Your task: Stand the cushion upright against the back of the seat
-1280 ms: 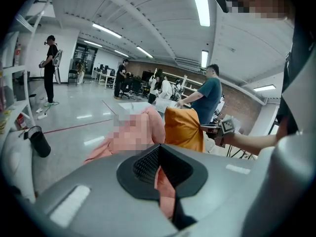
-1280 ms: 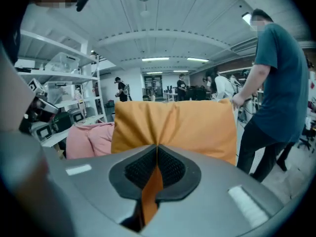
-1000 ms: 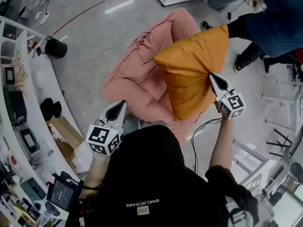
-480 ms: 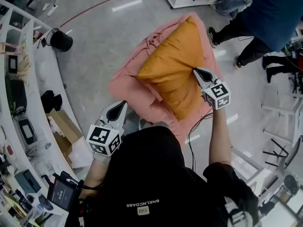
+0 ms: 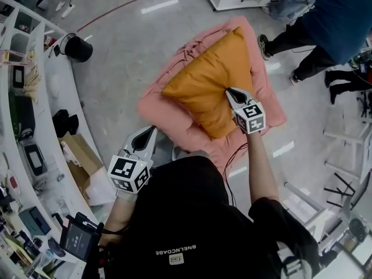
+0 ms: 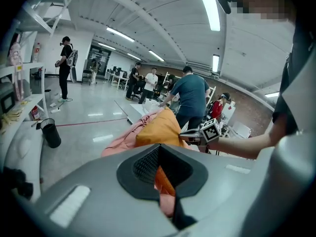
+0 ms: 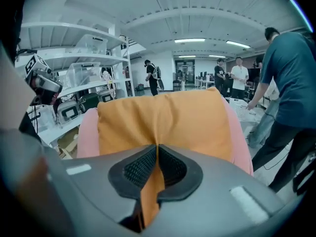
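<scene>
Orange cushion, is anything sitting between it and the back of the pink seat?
Nothing visible does. The orange cushion lies on the pink seat, with its top corner up by the seat's back. No other item shows between them, though the contact behind the cushion is hidden.

Atop seat (image 5: 158, 112), cushion (image 5: 203, 89); bin (image 5: 78, 48) left, well apart.

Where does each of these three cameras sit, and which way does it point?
Head view: on the person's head, looking steeply down at the orange cushion on the pink seat; shows black top, right forearm, left tongs, right tongs.
Left gripper view: rides the left tongs, facing the seat; shows its shut jaws, right forearm beyond.
Right gripper view: rides the right tongs, facing the cushion close up; jaws pinch its fabric.
Shared: all three see cushion and seat.
</scene>
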The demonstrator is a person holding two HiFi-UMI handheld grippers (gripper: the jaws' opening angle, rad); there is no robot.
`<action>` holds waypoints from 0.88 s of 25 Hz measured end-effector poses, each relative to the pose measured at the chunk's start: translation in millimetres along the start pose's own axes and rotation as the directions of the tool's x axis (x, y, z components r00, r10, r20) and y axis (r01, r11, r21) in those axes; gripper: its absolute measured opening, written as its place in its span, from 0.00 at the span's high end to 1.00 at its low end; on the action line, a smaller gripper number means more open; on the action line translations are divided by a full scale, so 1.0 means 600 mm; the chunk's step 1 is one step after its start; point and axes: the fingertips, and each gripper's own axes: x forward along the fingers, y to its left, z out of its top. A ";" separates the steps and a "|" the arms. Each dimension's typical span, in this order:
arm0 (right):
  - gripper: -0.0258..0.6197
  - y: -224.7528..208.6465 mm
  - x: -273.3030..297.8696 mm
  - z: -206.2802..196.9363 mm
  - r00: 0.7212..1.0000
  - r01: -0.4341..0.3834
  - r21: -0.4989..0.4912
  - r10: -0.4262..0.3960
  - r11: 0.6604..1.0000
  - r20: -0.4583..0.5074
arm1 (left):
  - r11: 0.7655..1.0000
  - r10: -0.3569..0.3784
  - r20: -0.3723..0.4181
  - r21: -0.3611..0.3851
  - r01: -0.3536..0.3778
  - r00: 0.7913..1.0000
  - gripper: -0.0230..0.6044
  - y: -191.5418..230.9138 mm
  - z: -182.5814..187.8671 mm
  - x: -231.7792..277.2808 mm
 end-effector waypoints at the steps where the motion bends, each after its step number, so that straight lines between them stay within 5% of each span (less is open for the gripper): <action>1: 0.92 0.005 0.002 -0.006 1.000 0.001 0.005 -0.001 1.000 -0.010 | 1.000 -0.004 0.000 0.002 0.004 1.000 0.94 -0.001 0.000 0.001; 6: 0.91 0.021 0.003 -0.036 0.999 0.021 0.060 -0.019 0.998 -0.033 | 0.998 -0.042 -0.018 0.039 0.043 0.999 0.94 -0.017 0.001 0.016; 12: 0.87 0.030 0.000 -0.054 0.998 0.056 0.283 -0.061 0.957 0.009 | 0.988 -0.091 -0.068 0.119 0.098 0.994 0.94 -0.030 0.017 0.051; 14: 0.83 0.031 0.006 -0.054 0.995 0.081 0.350 -0.094 0.933 0.019 | 0.982 -0.122 -0.097 0.133 0.135 0.988 0.69 -0.021 0.025 0.078; 22: 0.80 -0.005 -0.106 -0.070 0.947 0.214 0.576 -0.313 0.789 0.076 | 0.901 -0.185 -0.270 0.336 0.273 0.945 0.42 -0.036 0.058 0.243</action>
